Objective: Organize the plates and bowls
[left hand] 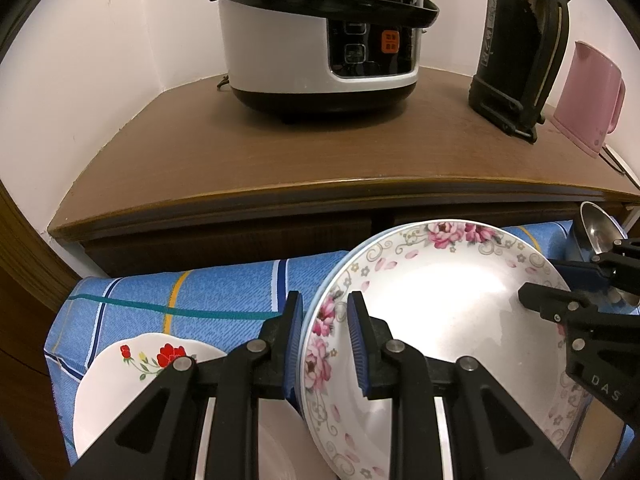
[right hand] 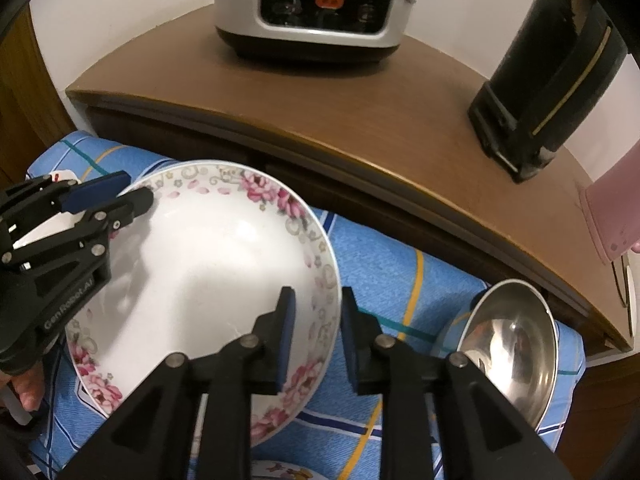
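Black hinged linkages with blue ribbed pads: left gripper [left hand: 324, 320], jaws nearly closed, straddling the left rim of the pink-floral plate [left hand: 440, 300]; pad contact with the rim cannot be told. Right gripper [right hand: 316, 312], jaws slightly parted around the same plate's right rim, gaps visible on both sides of the rim.

Pink-floral plate: glossy white ceramic, round, shallow-dished, tilted, a second rim showing just behind it.

Left of the left gripper: white plate with red flowers [left hand: 132, 376], flat on the cloth.

Right of the right gripper: stainless steel bowl [right hand: 516, 344], polished.

Beneath all: blue checked cloth [left hand: 192, 292], woven.

Beyond: brown wooden cabinet [left hand: 280, 152]; white rice cooker [left hand: 312, 40], black thermos [left hand: 516, 52], pink kettle [left hand: 588, 96].
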A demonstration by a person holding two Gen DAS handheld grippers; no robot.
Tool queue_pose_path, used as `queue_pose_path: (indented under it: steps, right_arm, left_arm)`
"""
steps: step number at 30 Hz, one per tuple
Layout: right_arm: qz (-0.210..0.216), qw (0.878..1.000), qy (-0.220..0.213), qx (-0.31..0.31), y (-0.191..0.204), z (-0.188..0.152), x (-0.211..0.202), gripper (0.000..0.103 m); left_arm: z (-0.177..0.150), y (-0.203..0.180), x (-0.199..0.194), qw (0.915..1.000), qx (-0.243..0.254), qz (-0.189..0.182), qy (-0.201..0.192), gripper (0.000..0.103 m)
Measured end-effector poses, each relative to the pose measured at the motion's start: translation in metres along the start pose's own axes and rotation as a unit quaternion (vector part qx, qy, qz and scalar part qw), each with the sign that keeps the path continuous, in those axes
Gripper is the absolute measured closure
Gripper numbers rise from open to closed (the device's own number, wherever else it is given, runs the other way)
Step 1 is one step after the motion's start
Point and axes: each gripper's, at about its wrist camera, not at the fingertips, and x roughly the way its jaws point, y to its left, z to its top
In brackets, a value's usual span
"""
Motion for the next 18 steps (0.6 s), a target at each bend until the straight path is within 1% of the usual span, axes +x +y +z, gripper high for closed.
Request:
queue_pose_path:
  steps: [2,4,8,9,10,14,18]
  right_arm:
    - [0.001,1.0,-0.001,0.003,-0.001,-0.0005,0.0004,0.079]
    - [0.007,1.0,0.004,0.008,-0.0012,-0.0016,0.0041,0.076]
    - [0.033,0.999,-0.001,-0.006,0.0028,-0.0035,0.0075,0.06]
    - [0.033,0.999,-0.002,-0.005,0.0039,-0.0037,0.0076,0.059]
    - [0.041,0.999,-0.004,-0.013,0.0044,-0.004,0.0075,0.059]
    - [0.042,0.999,-0.004,-0.01,0.0043,-0.0036,0.007,0.059]
    - [0.04,0.999,-0.003,-0.012,0.0064,-0.0047,0.0073,0.057]
  left_arm:
    - [-0.0004,0.0011,-0.0004,1.0,-0.001,-0.001,0.0,0.077]
    - [-0.0009,0.0024,-0.0007,1.0,-0.002,-0.004,0.001,0.077]
    - [-0.0009,0.0053,0.0006,0.9999,-0.009,-0.007,0.009,0.072]
    - [-0.001,0.0056,-0.0001,0.9999,-0.01,-0.009,0.008,0.07]
    - [-0.0008,0.0053,-0.0007,0.9999,-0.01,-0.01,0.007,0.069]
    - [-0.0012,0.0042,-0.0035,0.9999,-0.008,-0.011,0.001,0.06]
    - [-0.0012,0.004,-0.0048,0.9999,-0.007,-0.012,-0.002,0.059]
